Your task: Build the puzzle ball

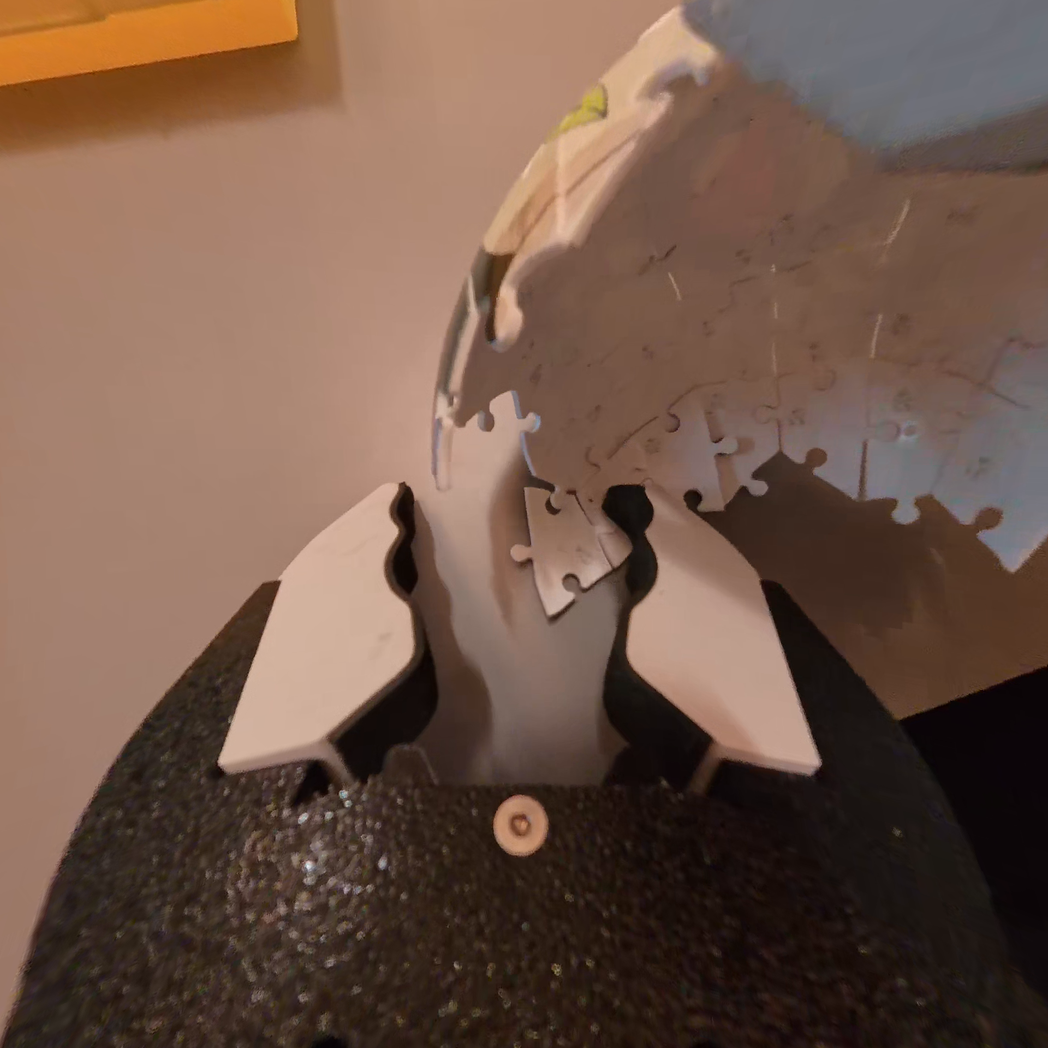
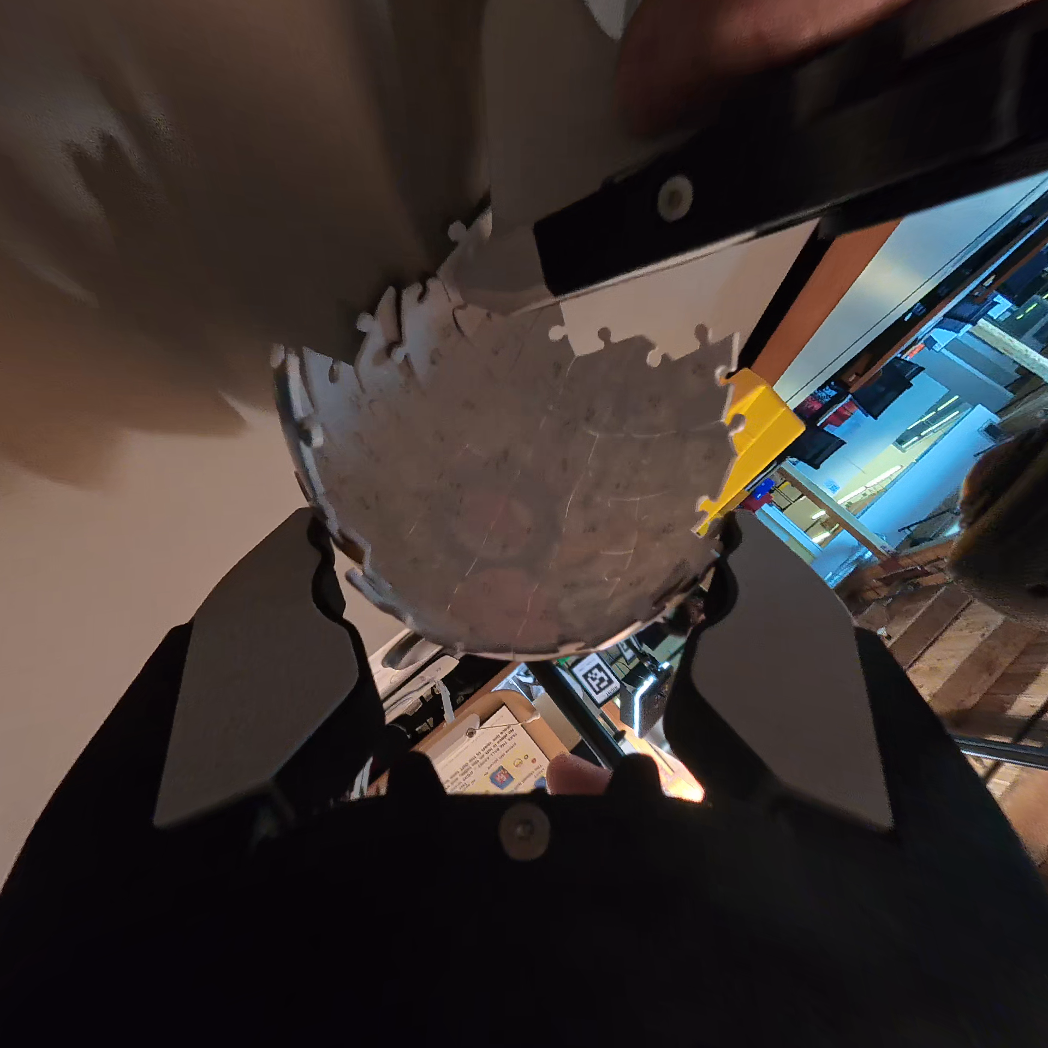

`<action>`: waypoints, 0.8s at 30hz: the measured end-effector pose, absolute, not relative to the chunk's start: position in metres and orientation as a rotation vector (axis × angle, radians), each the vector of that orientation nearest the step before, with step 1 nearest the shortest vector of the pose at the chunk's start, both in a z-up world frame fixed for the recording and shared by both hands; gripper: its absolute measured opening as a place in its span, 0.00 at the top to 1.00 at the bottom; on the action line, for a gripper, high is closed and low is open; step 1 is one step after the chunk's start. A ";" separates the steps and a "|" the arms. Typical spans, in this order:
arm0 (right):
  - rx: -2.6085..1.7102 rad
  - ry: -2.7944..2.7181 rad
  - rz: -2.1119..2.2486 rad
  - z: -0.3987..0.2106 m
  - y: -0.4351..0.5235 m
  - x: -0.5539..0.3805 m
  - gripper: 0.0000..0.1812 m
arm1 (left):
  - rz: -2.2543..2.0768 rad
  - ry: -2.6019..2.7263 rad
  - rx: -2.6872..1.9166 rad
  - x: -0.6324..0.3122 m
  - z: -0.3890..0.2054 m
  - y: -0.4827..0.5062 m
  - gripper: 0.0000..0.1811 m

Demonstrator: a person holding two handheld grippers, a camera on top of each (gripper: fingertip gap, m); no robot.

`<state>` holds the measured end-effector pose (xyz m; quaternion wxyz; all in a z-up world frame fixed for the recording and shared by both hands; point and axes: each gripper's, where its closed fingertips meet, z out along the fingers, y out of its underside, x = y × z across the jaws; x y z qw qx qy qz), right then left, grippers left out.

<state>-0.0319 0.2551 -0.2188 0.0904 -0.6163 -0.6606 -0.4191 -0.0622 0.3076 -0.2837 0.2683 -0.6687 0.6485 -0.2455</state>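
Observation:
The partly built puzzle ball (image 2: 510, 482) is a curved shell of joined pieces, seen from its grey inner side, with a jagged knobbed rim. My right gripper (image 2: 524, 533) holds it, one finger on each side of the shell. In the left wrist view the shell (image 1: 737, 340) fills the upper right, with a little printed outer face at its left edge. One loose-hanging puzzle piece (image 1: 567, 558) sits at the shell's lower rim, between the spread fingers of my left gripper (image 1: 516, 496) and touching the right finger. The left gripper's black body (image 2: 737, 187) also shows at the shell's top rim.
A beige surface (image 1: 170, 340) lies behind the shell. A yellow box (image 1: 142, 39) is at the top left; it also shows in the right wrist view (image 2: 760, 431). A pale blurred shape (image 1: 879, 68) covers the shell's top. A printed sheet (image 2: 493, 760) lies below.

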 end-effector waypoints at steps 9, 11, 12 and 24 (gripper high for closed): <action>-1.892 -1.879 -1.111 -0.222 0.255 -0.038 0.30 | -0.683 1.730 -1.818 -0.056 -0.285 0.305 0.60; -1.911 -1.850 -1.062 -0.223 0.255 -0.037 0.30 | -0.672 1.738 -1.810 -0.056 -0.284 0.306 0.59; -1.918 -1.837 -1.032 -0.223 0.256 -0.036 0.30 | -0.666 1.744 -1.803 -0.056 -0.284 0.307 0.59; -1.914 -1.785 -0.839 -0.226 0.256 -0.021 0.30 | -0.554 1.827 -1.673 -0.054 -0.279 0.320 0.54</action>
